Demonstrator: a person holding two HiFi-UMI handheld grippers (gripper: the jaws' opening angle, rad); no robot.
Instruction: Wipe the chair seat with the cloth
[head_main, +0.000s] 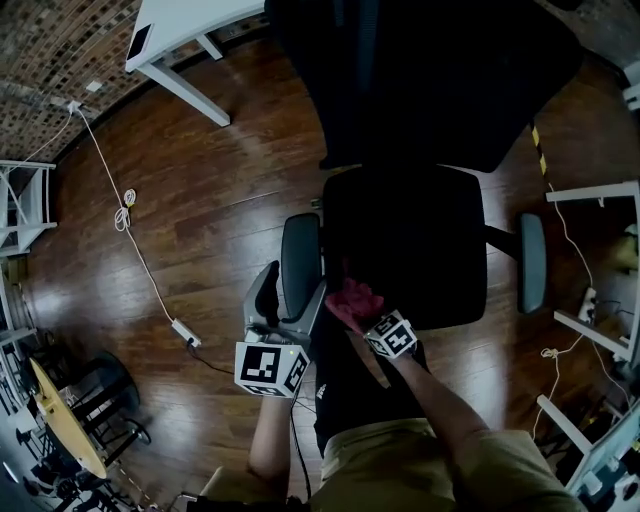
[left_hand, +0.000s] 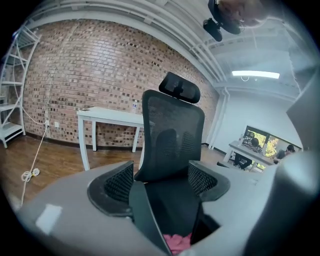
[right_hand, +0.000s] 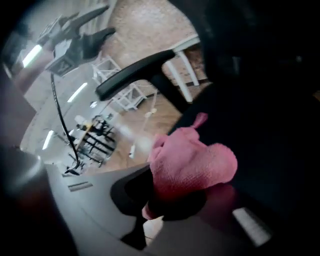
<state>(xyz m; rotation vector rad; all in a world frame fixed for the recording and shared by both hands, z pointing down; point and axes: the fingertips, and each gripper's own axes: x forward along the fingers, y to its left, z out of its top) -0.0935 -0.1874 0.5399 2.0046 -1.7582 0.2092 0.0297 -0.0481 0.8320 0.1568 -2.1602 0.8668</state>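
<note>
Head view steeply down on chair seat; gripper views low, close; cloth common to all.

On my feed the left gripper, low and centre in the head view, is a smooth grey shell. Its two jaws carry black pads with a fine mesh texture. A white cube printed with black square markers sits at its rear, and a thin black cable trails below it. The right gripper is grey as well, with a smaller marker cube. The person wears khaki clothing, seen along the bottom edge.
</note>
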